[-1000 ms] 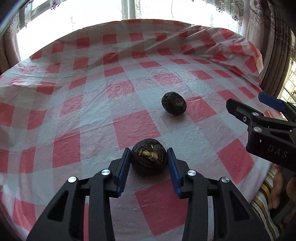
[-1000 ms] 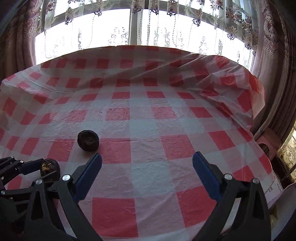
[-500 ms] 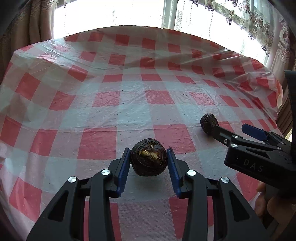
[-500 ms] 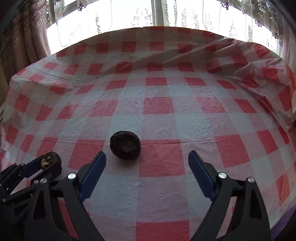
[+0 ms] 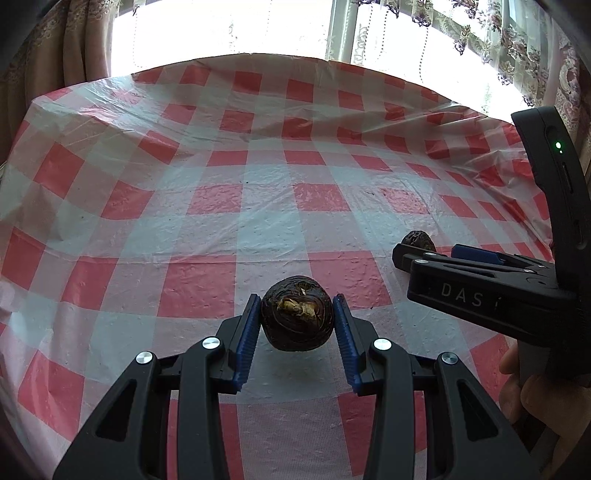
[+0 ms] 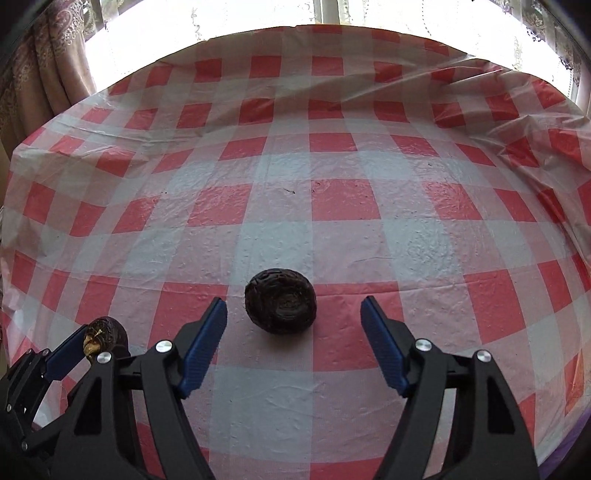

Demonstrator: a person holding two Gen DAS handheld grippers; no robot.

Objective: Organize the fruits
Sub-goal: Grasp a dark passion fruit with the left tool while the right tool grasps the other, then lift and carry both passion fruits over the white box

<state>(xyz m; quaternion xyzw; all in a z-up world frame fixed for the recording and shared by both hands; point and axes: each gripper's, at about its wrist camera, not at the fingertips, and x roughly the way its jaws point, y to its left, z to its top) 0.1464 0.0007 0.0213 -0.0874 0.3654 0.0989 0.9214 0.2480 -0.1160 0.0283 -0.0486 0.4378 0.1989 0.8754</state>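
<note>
Only right wrist view shows second fruit (image 6: 280,306) whole.

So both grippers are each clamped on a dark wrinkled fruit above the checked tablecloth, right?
Not quite. Only the left gripper is clamped on a dark wrinkled fruit. The right wrist view shows the right gripper open, with the other fruit lying untouched on the checked tablecloth.

Your wrist cameras are both looking forward, close over the checked surface (image 5: 258,229) toward the window (image 6: 258,14), sharing both dark fruits.
</note>
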